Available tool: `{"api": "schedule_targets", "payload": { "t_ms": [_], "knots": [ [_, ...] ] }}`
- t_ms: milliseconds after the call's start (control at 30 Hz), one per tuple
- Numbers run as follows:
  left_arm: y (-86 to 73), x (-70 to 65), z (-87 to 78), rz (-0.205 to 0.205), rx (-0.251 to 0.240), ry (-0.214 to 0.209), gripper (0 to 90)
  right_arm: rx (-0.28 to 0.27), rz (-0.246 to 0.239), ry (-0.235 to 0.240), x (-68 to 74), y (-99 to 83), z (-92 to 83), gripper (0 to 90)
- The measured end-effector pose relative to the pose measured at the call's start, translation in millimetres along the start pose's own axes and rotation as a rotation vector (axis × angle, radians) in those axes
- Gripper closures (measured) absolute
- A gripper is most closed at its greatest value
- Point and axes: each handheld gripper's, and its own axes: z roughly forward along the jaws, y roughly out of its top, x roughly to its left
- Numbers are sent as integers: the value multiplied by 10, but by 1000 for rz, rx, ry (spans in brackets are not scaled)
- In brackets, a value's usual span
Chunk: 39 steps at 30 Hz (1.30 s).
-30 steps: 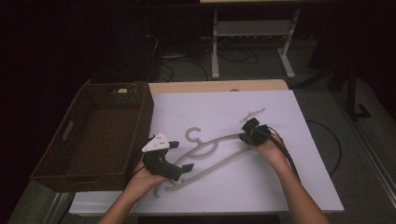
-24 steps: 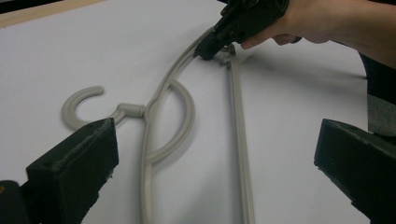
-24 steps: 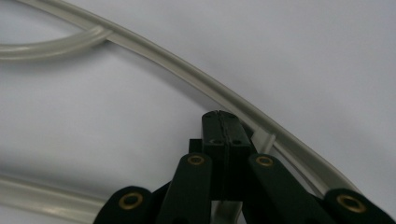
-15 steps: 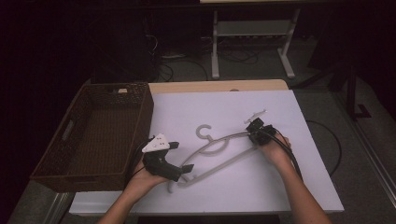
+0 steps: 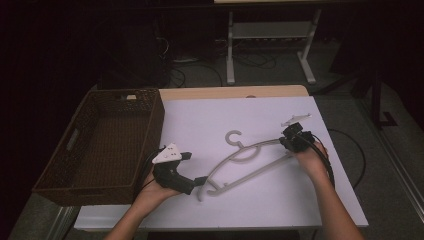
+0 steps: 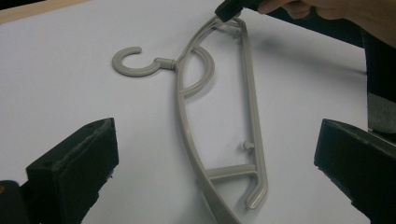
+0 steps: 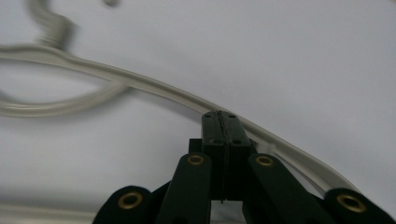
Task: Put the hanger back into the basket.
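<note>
Where it lies on the white table sheet (image 5: pixel 250 210), the pale grey plastic hanger (image 5: pixel 250 160) has a round hook and curved inner bar. Since the earlier frame it has slid rightward, dragged by the right gripper (image 5: pixel 286 142), jaws clamped on its end; the left gripper (image 6: pixel 215 163) gapes wide, empty.

High overhead view; two close, perhaps blurred, tongs views sharing the hanger (image 6: pixel 219 126).
</note>
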Motion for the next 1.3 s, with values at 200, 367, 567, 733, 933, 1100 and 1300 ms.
{"api": "schedule_targets", "payload": {
  "t_ms": [200,367,567,733,933,1100,1300],
  "knots": [
    [-5,4,-7,2,-4,5,0,-83,-57,96,244,-23,-250,888],
    [-9,11,-7,4,3,5,0,-133,-61,151,386,-95,-408,892],
    [-21,16,3,7,10,5,0,-140,-73,212,568,-284,-507,892],
    [-26,7,8,-1,9,4,0,-101,-83,233,639,-365,-410,892],
    [-29,20,7,9,19,3,0,-40,-99,241,721,-352,-221,893],
    [-36,20,12,12,23,3,0,-31,-107,235,726,-345,-168,893],
    [-42,2,35,9,26,-3,0,-12,-111,225,738,-356,-114,894]
  ]
}}
